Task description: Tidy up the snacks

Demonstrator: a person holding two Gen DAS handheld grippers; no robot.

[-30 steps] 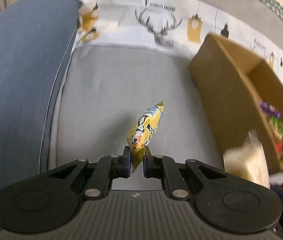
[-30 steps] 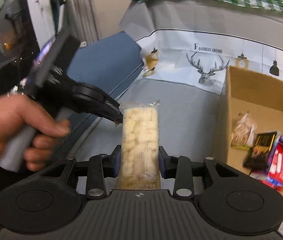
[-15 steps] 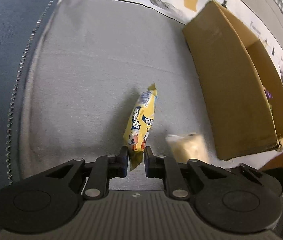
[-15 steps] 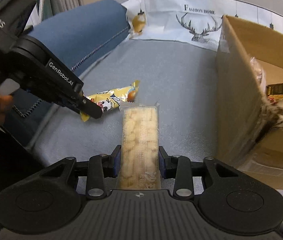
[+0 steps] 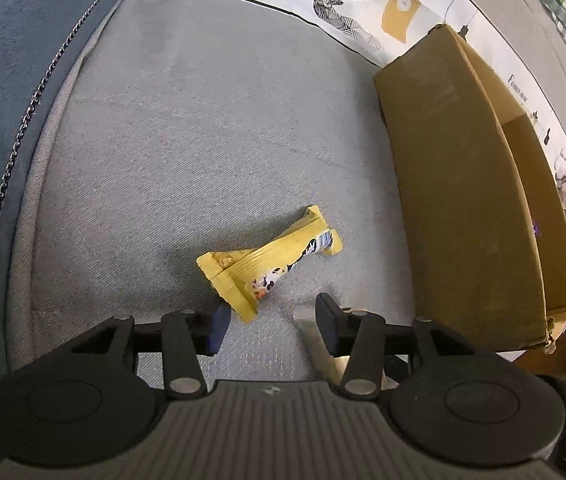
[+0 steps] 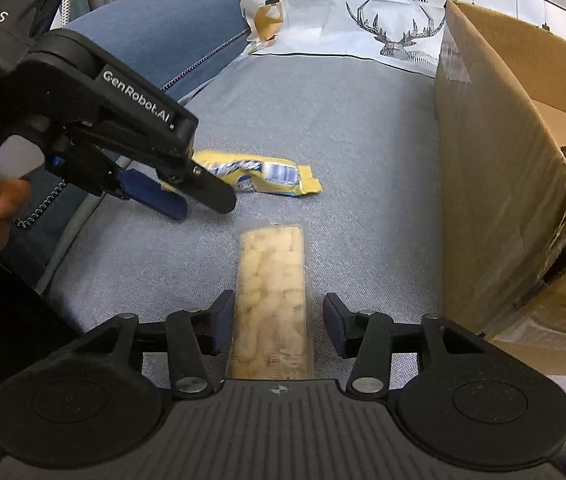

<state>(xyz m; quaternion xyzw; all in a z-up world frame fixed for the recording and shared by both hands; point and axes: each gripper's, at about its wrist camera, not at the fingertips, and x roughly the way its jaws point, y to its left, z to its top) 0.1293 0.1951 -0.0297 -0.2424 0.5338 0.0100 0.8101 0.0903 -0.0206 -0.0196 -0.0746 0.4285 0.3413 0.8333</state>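
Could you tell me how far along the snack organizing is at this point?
Done: the yellow snack packet lies on the grey sofa cushion, free of the left gripper, whose jaws have just been opening. In hand: the clear cracker pack sits between the right gripper jaws, which have just been opening too, a gap showing on one side. Left: more snacks remain in the cardboard box.

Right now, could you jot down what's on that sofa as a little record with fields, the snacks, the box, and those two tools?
surface: grey sofa cushion
yellow snack packet: lying flat on the cushion, released
clear snack pack: lying on the cushion between the right tool's jaws, untouched by the pads
cardboard box: open, beside both snacks, other snacks inside
left tool: jaws have just been opening, nothing gripped
right tool: jaws have just been opening
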